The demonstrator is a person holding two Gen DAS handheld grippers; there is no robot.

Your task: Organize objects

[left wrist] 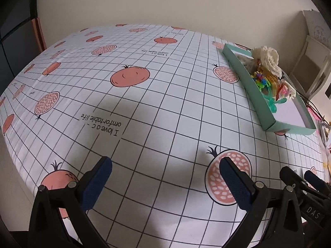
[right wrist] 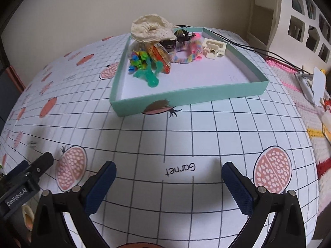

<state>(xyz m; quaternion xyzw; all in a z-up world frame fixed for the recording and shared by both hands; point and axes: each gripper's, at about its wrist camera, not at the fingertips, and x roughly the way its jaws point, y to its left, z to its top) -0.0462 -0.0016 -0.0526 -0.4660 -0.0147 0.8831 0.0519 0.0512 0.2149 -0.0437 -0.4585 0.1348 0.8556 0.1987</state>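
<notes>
A shallow teal box [right wrist: 186, 95] sits on the gridded tablecloth, and the left wrist view shows the teal box [left wrist: 254, 95] at the right. Piled at its far end are a cream crocheted cloth [right wrist: 152, 29], a bag of colourful small toys [right wrist: 142, 59], a teal plastic toy [right wrist: 151, 76], a pastel scrunchie [right wrist: 190, 53], a dark hair clip [right wrist: 183, 35] and a cream plastic block [right wrist: 214, 48]. My left gripper [left wrist: 165, 184] is open over bare cloth near the table's front. My right gripper [right wrist: 168, 188] is open too, well short of the box, holding nothing.
The tablecloth [left wrist: 144, 107] carries pomegranate prints and text. A black cable [right wrist: 258, 49] runs behind the box. To the right lie a knitted mat [right wrist: 306, 111] with white items [right wrist: 314, 86], and a white shelf unit [right wrist: 300, 16]. The wall stands behind the table.
</notes>
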